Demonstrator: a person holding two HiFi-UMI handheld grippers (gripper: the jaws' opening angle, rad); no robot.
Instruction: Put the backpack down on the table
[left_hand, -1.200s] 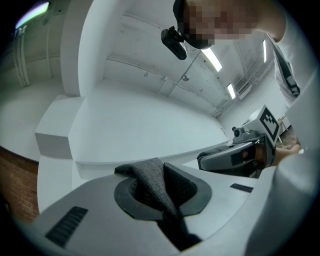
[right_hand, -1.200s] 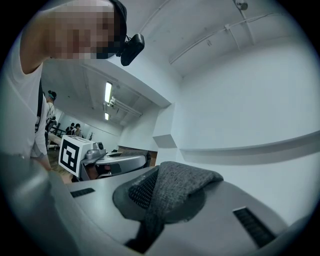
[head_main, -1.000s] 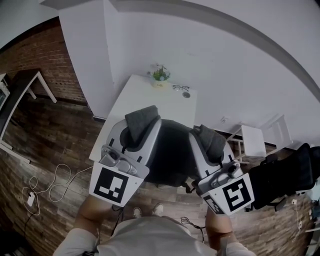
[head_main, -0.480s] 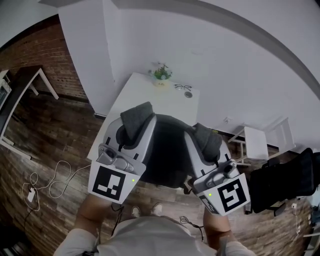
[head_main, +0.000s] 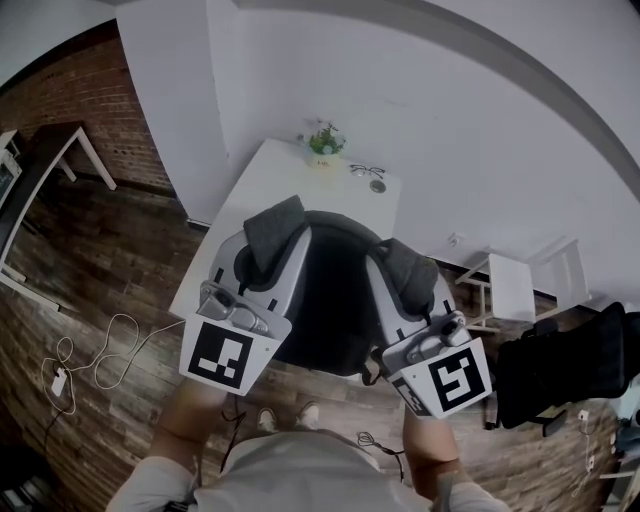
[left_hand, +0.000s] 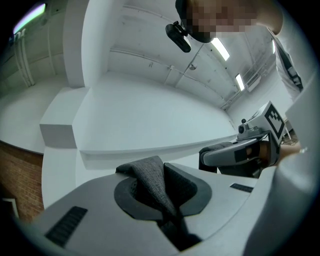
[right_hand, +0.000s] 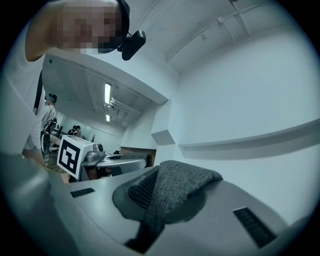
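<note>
1. Both claws are sitting further up the frame than a second ago, carrying the backpack (head_main: 335, 290) deeper over the bench (head_main: 262, 180). The bag is now covering more of the white top.
2. Left claw (head_main: 272, 245) is clamping narrow on the grey left strap (left_hand: 150, 182), and the fabric fold is bunching up out of the jaws.
3. Right claw (head_main: 405, 275) is doing the same, pinched nearly closed on the right strap (right_hand: 175, 192).
4. Backpack is hanging dark and slack between the two claws at frame centre. Its upper part is overlapping the bench's near end and its lower part is reading over the floor (head_main: 100, 250) at bottom centre. Can't tell whether it's touching the top yet. I'm judging it as carried, with the set-down not done.
5. Risks I'm seeing:
   - Bag is sitting at the near edge. Letting go here is risking it tipping back onto the floor, since much of its bulk looks to be overhanging.
   - Grip is only on soft strap folds. Fabric creeping through the pads is risking one side dropping first and the bag swinging.
   - Pushing too far up-frame is risking a knock on the plant (head_main: 322, 140) and glasses (head_main: 360, 171) at the far end. They're well apart from the bag for now.
   - Opening the claws unevenly is risking a twist and a sideways roll off the bench's left edge.
</note>
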